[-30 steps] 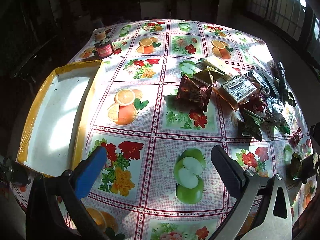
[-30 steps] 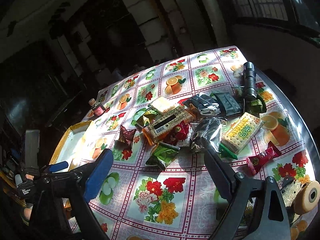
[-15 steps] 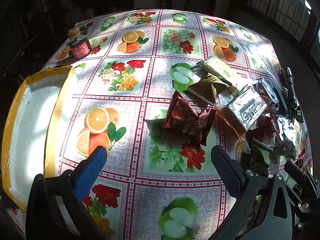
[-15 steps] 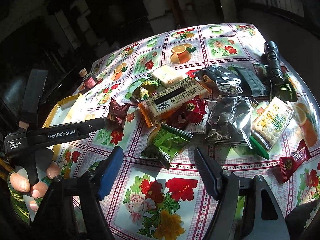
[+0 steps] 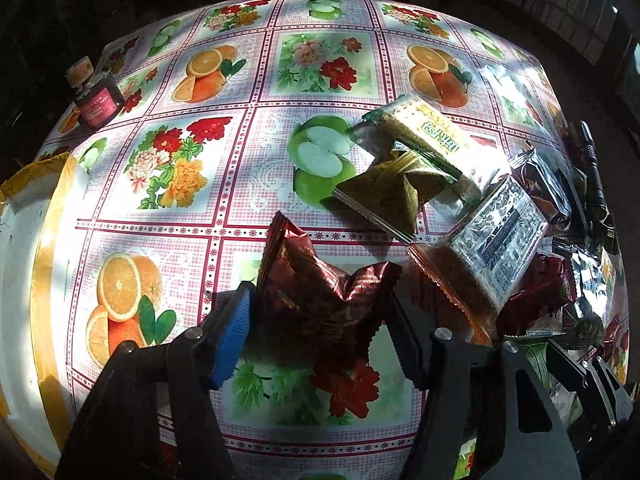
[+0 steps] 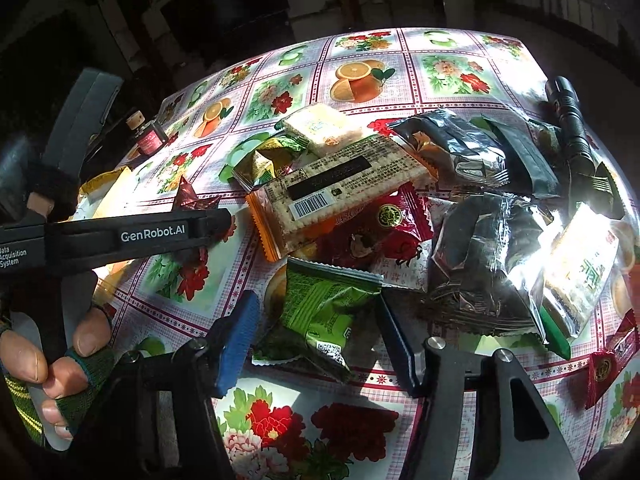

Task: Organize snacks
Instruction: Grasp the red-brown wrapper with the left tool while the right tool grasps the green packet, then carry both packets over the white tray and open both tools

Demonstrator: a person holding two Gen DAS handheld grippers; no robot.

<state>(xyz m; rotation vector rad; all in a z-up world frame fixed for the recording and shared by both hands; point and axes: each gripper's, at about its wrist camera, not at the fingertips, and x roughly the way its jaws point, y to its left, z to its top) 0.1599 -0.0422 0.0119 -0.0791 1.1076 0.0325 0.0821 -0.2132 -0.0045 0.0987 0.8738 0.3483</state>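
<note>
A dark red foil snack packet [image 5: 320,292] lies on the fruit-print tablecloth [image 5: 192,168]. My left gripper [image 5: 320,320] has come down over it. Its jaws are closing, and the blue pad [image 5: 236,336] and the black finger touch the packet's two sides. A green snack packet [image 6: 324,308] lies at the near edge of the snack pile. My right gripper [image 6: 316,320] straddles it with its jaws closing. Its black finger meets the packet's right edge, and a thin gap shows at the blue pad [image 6: 240,340]. The left gripper [image 6: 224,220] also shows in the right wrist view.
A white tray with a yellow rim [image 5: 44,280] sits at the left. Right of the grippers are a barcoded cracker pack [image 6: 340,196], a silver packet [image 6: 480,264] and several more. A black flashlight [image 6: 572,128] lies at the far right, and a small red-labelled jar [image 5: 98,102] at the back left.
Both grippers came forward and down to the pile. The left jaws narrowed onto the dark red packet. The right jaws narrowed around the green packet.
</note>
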